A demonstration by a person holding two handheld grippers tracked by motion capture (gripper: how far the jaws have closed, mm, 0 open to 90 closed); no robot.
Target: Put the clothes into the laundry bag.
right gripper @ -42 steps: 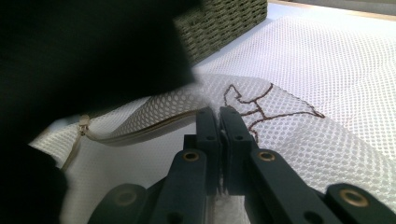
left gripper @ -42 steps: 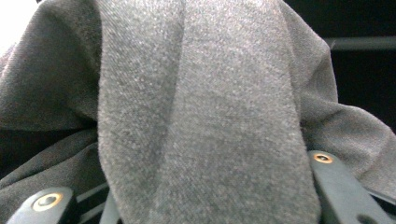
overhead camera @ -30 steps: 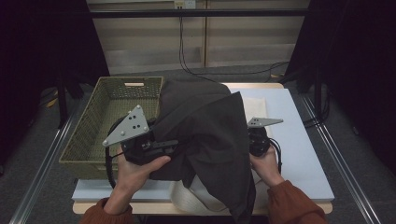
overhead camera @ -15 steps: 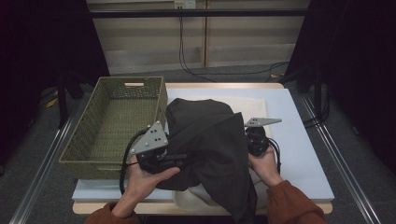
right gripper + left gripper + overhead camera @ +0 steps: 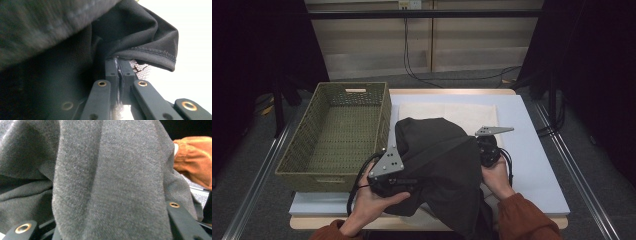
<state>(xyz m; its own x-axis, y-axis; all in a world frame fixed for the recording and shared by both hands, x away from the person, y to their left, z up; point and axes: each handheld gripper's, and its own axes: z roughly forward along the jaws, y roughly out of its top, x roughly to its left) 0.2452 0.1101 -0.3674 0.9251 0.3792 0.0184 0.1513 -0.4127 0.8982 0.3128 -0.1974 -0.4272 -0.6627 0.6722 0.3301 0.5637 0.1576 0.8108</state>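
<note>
The basket point(image 5: 337, 132) sits left of the dark garment point(image 5: 439, 165), which drapes between both grippers over the table point(image 5: 532, 150). The left gripper point(image 5: 404, 182) has its jaws partly spread around a thick fold. The right gripper point(image 5: 119, 68) has its jaws pressed together, pinching the garment's edge.

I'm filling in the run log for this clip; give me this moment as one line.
left gripper: holds dark garment, jaws partly closed | right gripper: shut on garment edge | green basket: left of garment | table
</note>
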